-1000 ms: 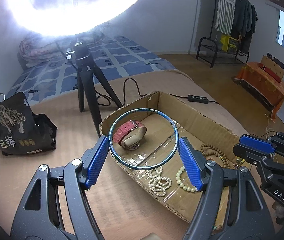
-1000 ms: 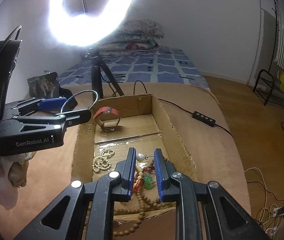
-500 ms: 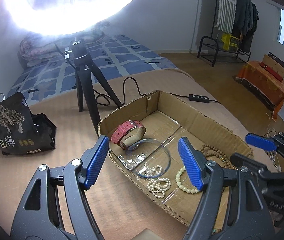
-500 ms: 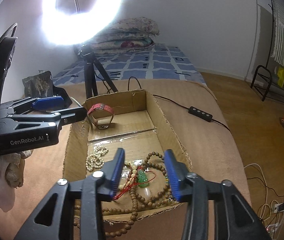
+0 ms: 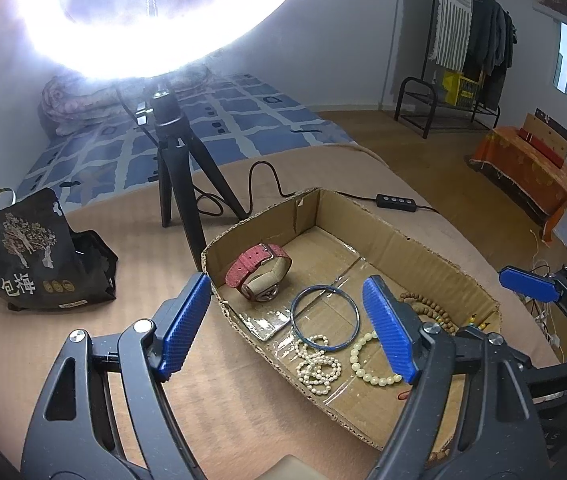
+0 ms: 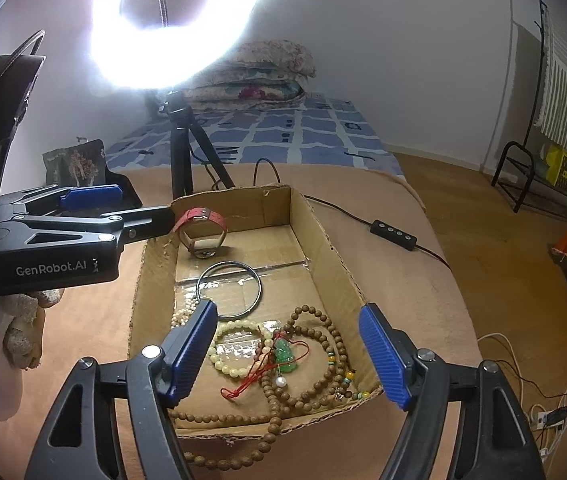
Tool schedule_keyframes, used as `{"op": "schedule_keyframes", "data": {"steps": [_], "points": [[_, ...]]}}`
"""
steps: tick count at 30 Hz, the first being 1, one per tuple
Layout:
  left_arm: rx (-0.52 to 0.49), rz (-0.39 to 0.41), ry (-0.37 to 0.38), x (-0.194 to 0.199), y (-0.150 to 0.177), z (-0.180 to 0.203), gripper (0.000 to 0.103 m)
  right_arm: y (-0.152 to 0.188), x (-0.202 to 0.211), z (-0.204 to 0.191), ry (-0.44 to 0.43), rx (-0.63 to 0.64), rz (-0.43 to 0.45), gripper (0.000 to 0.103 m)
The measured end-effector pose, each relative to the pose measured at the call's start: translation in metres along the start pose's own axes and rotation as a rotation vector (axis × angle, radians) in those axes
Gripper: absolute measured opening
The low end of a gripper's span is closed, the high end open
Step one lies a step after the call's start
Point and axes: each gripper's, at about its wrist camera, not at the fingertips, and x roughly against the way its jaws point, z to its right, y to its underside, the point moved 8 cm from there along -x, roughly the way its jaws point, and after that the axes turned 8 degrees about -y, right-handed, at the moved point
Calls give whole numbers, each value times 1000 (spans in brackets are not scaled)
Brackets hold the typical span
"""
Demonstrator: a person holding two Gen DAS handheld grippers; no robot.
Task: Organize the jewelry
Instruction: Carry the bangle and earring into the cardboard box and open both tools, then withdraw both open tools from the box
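A cardboard box (image 5: 403, 240) on the brown cover holds the jewelry. A thin blue bangle (image 5: 323, 287) lies flat on its floor beside a red-strapped watch (image 5: 257, 270), a pearl bracelet (image 5: 317, 368) and a pale bead bracelet (image 5: 367, 372). My left gripper (image 5: 287, 320) hovers above the bangle, its jaws opening and holding nothing. My right gripper (image 6: 289, 344) hangs over the box's near end, jaws opening too. Below it lie a green pendant (image 6: 285, 356) on red cord and a wooden bead necklace (image 6: 323, 360), both untouched. The bangle (image 6: 258, 290) is also in the right wrist view.
A ring light on a black tripod (image 5: 175, 184) stands just behind the box. A black printed bag (image 5: 31, 256) sits to the left. A cable with an inline controller (image 5: 397, 202) runs along the box's far side. Part of the wooden necklace hangs over the box's near wall.
The left gripper let go of the bangle, which dropped and now lies flat in the box. The right jaws opened wide from around the pendant and beads.
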Motion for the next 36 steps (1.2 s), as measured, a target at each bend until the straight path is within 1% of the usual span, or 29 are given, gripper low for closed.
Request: {"op": "schedule_keyframes", "data": {"steps": [7,13,19,23,28,36], "points": [[11,17,-4,14,-4,-9,81,-2,6,-6,2,1,7,76],[16,36,-9,33,-6,-20,81,-3,14,-16,-6,4,17,76],[30,56,-17,54,-4,-39,81,-4,28,-34,-25,9,30,76],[37,59,-28,68,1,-58,81,-2,38,-48,-39,14,38,77],[39,69,-55,89,15,-90,81,-1,48,-66,-55,28,45,78],[72,30,-100,108,57,-150,81,6,60,-98,-77,69,50,78]]}}
